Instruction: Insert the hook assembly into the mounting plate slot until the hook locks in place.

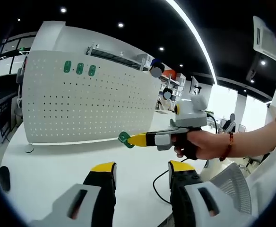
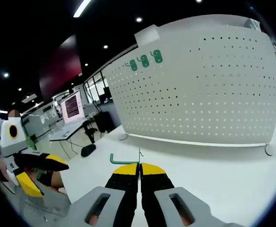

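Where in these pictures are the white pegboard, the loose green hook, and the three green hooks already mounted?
white pegboard [image 2: 209, 90]: right gripper view, middle of its perforated face.
green hook [image 2: 121, 161]: right gripper view, its shaft, held by the right gripper [image 2: 139, 166].
mounted green hooks [image 1: 80, 68]: left gripper view, middle hook.

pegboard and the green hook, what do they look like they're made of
The pegboard looks like thin sheet metal with a matte white painted or powder-coated finish: even punched holes, smooth curved face, small feet. It could be plastic.

The green hook, clamped in the right gripper, looks like bent metal wire with a green coating: thin, uniform, a sharp bend. Its end looks like a flat green tab.
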### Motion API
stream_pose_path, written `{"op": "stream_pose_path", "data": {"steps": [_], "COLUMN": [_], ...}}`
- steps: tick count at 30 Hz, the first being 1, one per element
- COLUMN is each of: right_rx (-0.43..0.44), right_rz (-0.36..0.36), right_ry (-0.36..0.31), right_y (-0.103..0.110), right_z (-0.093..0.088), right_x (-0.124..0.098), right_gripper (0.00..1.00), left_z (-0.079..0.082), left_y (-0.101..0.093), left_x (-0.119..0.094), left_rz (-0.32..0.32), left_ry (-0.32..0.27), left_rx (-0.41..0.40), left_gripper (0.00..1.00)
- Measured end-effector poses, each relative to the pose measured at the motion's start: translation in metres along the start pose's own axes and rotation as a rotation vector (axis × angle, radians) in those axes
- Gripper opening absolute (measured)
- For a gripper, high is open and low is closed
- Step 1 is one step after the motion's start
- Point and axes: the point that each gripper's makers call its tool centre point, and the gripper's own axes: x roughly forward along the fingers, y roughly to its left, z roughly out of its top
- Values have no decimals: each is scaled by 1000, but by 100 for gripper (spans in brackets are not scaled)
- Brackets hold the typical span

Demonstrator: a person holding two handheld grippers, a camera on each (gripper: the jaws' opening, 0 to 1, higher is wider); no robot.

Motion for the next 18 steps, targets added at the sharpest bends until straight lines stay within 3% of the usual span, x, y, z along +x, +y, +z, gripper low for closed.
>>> {"op": "stream_pose_path", "data": {"steps": [4,7,9,18], "right_rx": [89,89,117,137], "right_rz": [35,53,104,204], "right_ry": [-35,-60,-103,-126], "right_y": [4,6,12,26], "right_z": [5,9,15,17], "right_x": [-6,-12,-14,-26], "right_gripper": [0,0,0,0], "left_z": [2,3,5,8], "left_y": [-3,-5,-6,-9], "left_x": [4,6,8,16], "left_rz": [-13,-25,-26,-43], "left_ry": [-2,-11,-20,-32], "left_rx": [3,-5,-10,-18], "left_gripper": [39,37,37,33]}}
